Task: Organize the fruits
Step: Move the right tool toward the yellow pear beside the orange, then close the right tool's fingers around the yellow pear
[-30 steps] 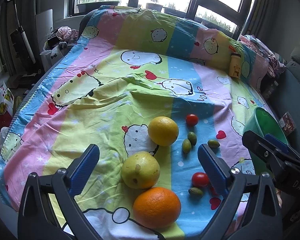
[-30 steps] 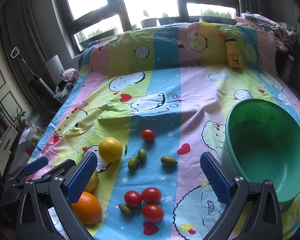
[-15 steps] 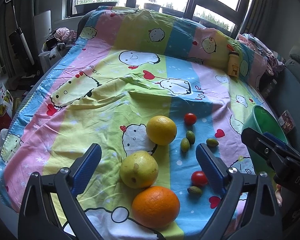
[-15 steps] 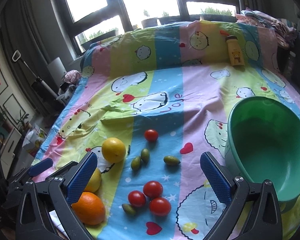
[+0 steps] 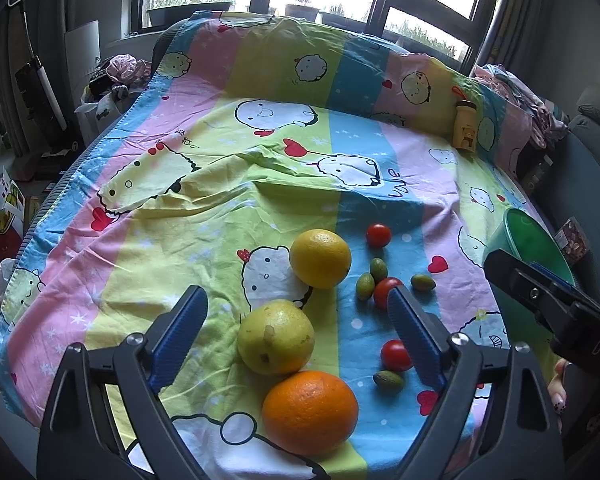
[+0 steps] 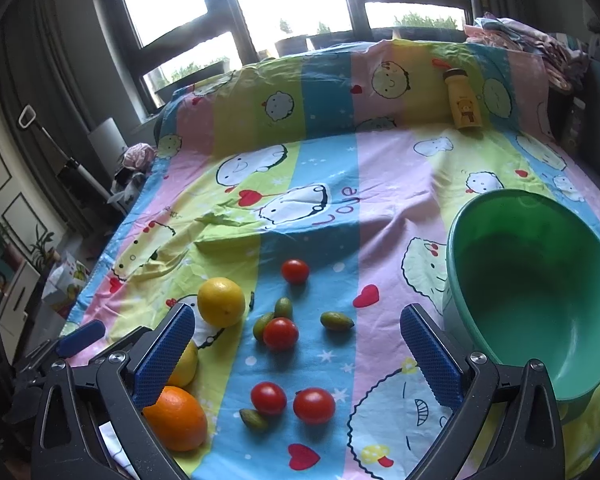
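I held both the left gripper (image 5: 294, 314) and right gripper (image 6: 298, 334) spread wide, empty. Fruits lay between the fingers; the green bowl (image 6: 476, 216) sat beyond my right finger. The sheet (image 6: 380, 168) read "Love".

A wrinkled cotton bedsheet (image 5: 228, 216) with pastel stripes of pink, yellow, blue and green, printed with cartoon faces and red hearts, covered the surface. At its far right a small yellow bottle with a bear picture (image 6: 463, 109) leaned against the raised edge of the sheet. Beyond that, dark-framed windows (image 6: 284, 4) glowed bright. A heap of pinkish clothes (image 5: 125, 67) lay at the far left.
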`<state>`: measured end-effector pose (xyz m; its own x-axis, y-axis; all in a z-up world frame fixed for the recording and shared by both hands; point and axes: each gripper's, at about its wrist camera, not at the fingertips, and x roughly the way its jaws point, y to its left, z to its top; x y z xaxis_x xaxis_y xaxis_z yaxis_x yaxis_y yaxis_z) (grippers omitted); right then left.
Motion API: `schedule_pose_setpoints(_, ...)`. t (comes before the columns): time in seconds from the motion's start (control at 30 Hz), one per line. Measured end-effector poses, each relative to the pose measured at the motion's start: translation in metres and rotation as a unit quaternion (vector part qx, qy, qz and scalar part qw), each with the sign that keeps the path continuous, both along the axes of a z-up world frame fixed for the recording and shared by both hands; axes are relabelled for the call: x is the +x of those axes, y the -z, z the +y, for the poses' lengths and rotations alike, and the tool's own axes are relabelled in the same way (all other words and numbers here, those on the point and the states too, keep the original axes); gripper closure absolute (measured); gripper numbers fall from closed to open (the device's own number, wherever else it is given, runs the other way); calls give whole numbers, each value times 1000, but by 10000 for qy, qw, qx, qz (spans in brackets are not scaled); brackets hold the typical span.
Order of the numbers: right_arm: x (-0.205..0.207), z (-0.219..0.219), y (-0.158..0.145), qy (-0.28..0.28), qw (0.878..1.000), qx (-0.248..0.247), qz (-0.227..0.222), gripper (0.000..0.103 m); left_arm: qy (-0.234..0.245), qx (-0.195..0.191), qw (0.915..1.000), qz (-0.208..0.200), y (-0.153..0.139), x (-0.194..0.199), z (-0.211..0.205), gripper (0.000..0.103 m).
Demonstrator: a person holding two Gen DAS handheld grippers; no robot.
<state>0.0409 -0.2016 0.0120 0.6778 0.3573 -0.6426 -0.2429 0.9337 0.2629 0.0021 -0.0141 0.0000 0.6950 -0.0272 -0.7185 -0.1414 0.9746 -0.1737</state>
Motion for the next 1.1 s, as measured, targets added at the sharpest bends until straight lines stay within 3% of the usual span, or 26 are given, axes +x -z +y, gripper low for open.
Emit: schedule_pose_setpoints(1.1, 7, -13, 4, 207, 9989, 295, 292, 0, 117, -223, 9997, 56, 2, 2, 3, 25)
